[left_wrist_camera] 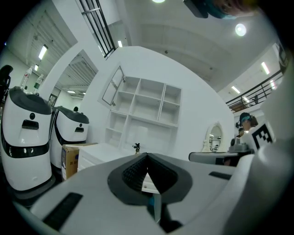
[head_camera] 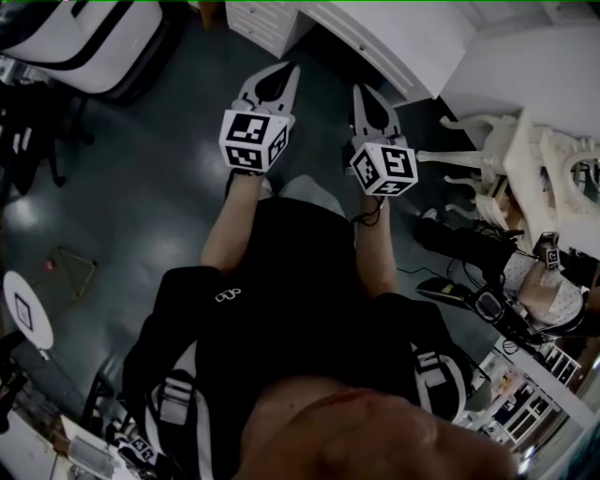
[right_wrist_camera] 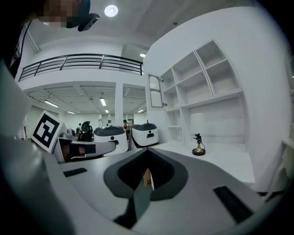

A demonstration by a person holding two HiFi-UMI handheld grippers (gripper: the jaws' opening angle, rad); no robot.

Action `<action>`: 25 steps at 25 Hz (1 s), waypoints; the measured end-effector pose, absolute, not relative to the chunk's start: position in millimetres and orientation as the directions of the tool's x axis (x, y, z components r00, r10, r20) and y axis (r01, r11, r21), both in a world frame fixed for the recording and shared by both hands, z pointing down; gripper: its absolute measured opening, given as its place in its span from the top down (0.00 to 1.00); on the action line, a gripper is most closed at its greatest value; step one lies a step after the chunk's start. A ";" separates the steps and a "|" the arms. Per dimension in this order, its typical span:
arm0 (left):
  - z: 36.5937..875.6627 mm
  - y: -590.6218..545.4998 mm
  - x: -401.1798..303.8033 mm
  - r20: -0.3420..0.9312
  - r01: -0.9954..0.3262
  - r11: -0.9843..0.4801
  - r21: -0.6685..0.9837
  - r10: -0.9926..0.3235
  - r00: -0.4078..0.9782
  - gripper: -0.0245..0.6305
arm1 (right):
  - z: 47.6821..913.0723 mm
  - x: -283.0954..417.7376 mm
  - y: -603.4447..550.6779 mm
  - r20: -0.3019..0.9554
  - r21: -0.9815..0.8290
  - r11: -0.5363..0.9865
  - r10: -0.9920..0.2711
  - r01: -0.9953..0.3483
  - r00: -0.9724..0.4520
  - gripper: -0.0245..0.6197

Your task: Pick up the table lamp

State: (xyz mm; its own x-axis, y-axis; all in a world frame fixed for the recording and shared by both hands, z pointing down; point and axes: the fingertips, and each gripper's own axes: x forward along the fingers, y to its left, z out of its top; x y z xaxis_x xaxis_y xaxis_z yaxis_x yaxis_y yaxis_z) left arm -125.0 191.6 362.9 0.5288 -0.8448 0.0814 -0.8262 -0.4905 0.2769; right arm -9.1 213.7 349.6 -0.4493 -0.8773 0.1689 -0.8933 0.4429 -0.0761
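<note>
one tiny lamp (right_wrist_camera: 199,146) — details unclear.

Head view is dim, the floor (head_camera: 112,187) dark with a dull sheen. Gripper views are bright under ceiling lights (right_wrist_camera: 110,10) (fisheye: black corners, bowed shelves (left_wrist_camera: 147,108)), foreground soft.
</note>
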 end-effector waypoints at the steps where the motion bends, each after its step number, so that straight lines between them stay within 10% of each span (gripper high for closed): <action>1: 359.0 188.4 -126.0 0.072 -0.824 -0.496 0.275 -0.843 0.532 0.95 | 345.9 -8.8 209.6 0.162 -0.074 0.438 -0.881 -0.896 -0.444 0.94; 25: 410.2 95.5 -160.5 0.166 -0.837 -0.423 0.347 -0.850 0.499 0.95 | 397.2 -35.3 99.6 0.255 -0.133 0.455 -0.843 -0.880 -0.474 0.94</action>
State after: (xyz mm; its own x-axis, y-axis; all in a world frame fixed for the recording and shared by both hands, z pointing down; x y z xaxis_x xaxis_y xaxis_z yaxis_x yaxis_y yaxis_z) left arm -160.5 95.5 410.2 0.4991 -0.8504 0.1663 -0.8369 -0.4232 0.3472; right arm -35.3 99.6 397.2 -0.4745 -0.8426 0.2546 -0.8803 0.4554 -0.1332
